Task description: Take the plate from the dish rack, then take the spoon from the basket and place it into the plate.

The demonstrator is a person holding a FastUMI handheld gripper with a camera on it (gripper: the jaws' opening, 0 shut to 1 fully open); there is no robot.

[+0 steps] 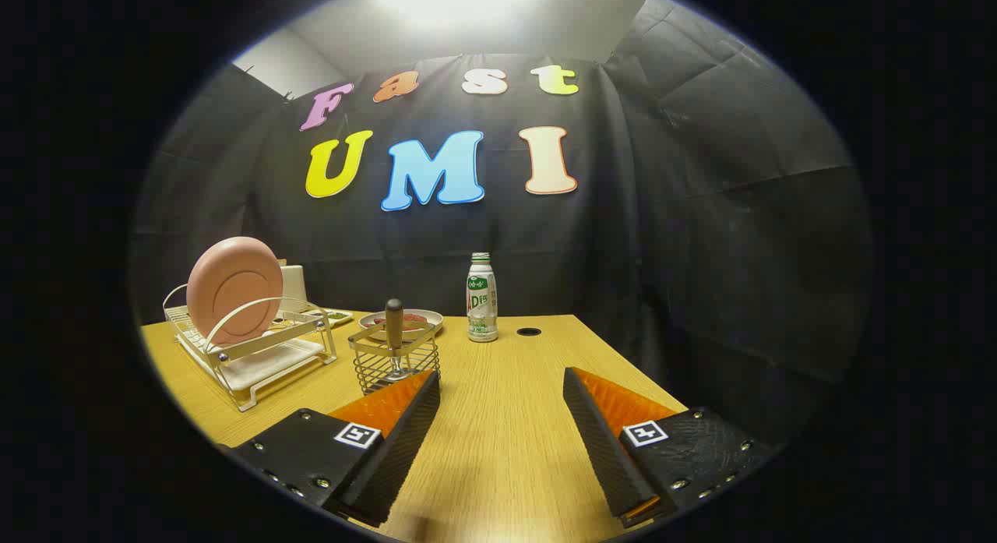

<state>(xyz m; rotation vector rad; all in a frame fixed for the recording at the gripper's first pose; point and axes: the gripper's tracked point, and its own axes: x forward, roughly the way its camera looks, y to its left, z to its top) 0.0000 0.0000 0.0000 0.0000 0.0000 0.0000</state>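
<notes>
While the gripper (501, 387) hovers over the wooden table (498, 449) with its fingers spread wide and nothing between them, the pink plate (234, 290) stands upright in the dish rack (249, 352). Just right of the rack, the spoon (395, 329) stands in the wire basket (395, 364), beside the left fingertip.

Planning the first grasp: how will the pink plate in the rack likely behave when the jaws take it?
The plate stands on edge in the rack, so it may roll or tip once lifted free of the wires. Its smooth, matte face looks rigid and probably light, perhaps plastic, and could slip in a rim pinch. The gripper is open, its jaws apart over bare table, well short of the rack.
</notes>
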